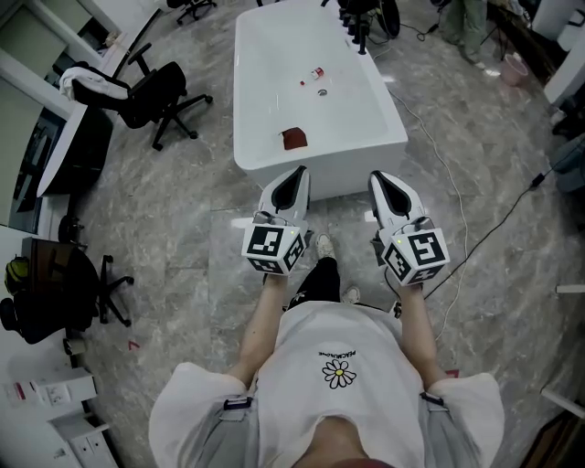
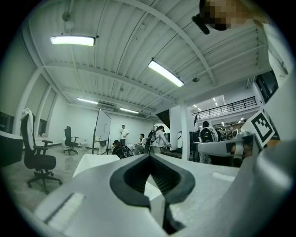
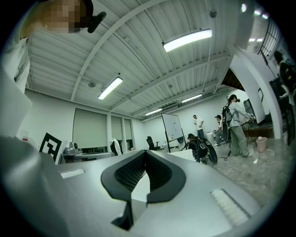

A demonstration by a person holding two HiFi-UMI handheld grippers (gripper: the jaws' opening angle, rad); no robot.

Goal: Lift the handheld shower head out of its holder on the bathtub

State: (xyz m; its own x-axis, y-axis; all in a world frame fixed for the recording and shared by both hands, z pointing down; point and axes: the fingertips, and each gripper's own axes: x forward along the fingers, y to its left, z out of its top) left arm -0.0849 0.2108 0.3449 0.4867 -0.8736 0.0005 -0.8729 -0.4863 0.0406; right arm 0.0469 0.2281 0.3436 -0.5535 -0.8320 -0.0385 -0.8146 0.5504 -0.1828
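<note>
The white bathtub [image 1: 366, 119] stands on the floor ahead of me, its near end just beyond both grippers. A dark fixture [image 1: 359, 26] rises at its far rim; the shower head is too small to make out there. My left gripper [image 1: 292, 186] and right gripper [image 1: 385, 186] are held side by side in front of my body, short of the tub. Both are shut with nothing between the jaws. In the left gripper view the left gripper [image 2: 149, 159] points level across the room, with the bathtub [image 2: 90, 163] behind it. The right gripper [image 3: 144, 152] also points level.
Inside the tub lie a red object [image 1: 293, 138] and a small red and white item [image 1: 317, 73]. Black office chairs [image 1: 157, 95] [image 1: 57, 291] stand at the left. A cable [image 1: 477, 236] runs over the floor at the right. Several people [image 2: 157, 137] and a whiteboard [image 2: 102, 127] are far off.
</note>
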